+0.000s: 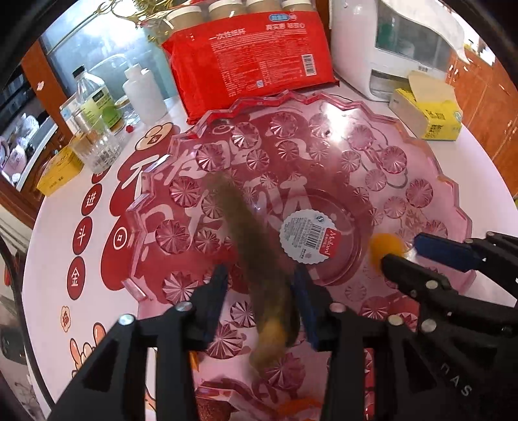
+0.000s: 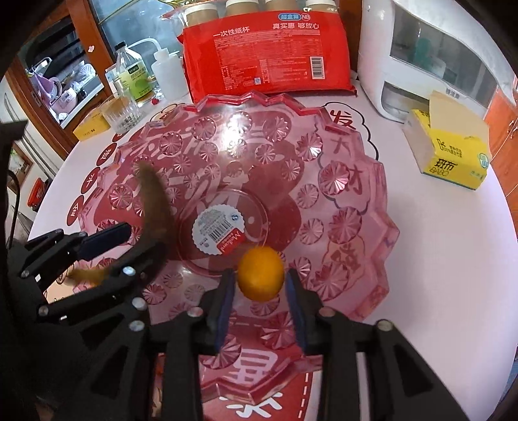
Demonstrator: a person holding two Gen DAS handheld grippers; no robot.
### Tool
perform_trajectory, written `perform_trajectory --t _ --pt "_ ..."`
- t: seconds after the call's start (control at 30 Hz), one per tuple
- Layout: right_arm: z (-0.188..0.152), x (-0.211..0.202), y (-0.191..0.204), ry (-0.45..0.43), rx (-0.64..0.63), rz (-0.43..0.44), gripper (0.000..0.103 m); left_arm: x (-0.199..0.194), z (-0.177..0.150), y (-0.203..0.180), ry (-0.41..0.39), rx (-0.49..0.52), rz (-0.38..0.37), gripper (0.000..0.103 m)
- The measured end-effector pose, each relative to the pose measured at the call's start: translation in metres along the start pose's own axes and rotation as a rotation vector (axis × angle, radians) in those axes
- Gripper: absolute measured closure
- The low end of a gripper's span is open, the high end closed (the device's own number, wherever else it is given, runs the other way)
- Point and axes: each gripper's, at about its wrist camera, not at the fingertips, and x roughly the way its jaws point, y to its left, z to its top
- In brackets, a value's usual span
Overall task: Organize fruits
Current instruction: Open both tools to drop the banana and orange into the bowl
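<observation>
My left hand-held gripper (image 1: 259, 298) stands parted around a blurred brown fruit (image 1: 255, 259); my right hand-held gripper (image 2: 259, 291) (over the pink bowl (image 2: 372, 200)) stands parted beside the orange (image 2: 260, 273).

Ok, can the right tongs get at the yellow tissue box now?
Probably yes: the yellow tissue box stands clear beside the pink bowl, though the orange sits between the open right tongs.

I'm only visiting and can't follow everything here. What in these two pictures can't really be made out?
- Brown fruit: motion-smeared in both views, so its kind is unclear.
- Orange: in the left view, half hidden behind the right tongs.
- Jars at the back: cut off by the top edge and covered by the red packet.
- Sticker in the pink bowl: print too small.
</observation>
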Motion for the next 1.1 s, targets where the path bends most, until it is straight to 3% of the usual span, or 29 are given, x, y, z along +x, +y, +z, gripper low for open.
perform_trajectory --t 0.03,0.1,0.23,0.47,0.77,1.1 --pt "0.001 -0.001 -0.001 -0.005 0.001 -0.005 0.068 0.0 0.001 0.002 0.003 -0.014 0.014 0.048" --pt "0.001 -0.001 -0.003 -0.009 0.005 0.001 0.067 0.002 0.001 0.007 0.022 -0.032 0.023 0.028" --pt "0.0 -0.004 -0.011 -0.017 0.032 0.03 0.062 0.001 -0.003 0.012 0.008 -0.027 -0.002 0.026" --pt "-0.006 -0.009 -0.012 -0.049 0.04 0.056 0.062 -0.003 -0.012 0.014 -0.033 -0.022 -0.046 0.026" --pt "-0.011 -0.019 -0.014 -0.063 0.082 0.085 0.062 -0.019 -0.01 0.015 0.018 -0.044 -0.042 0.026" --pt "-0.023 -0.07 -0.008 -0.211 0.113 0.121 0.062 -0.079 -0.009 0.027 -0.045 -0.036 -0.017 0.021"
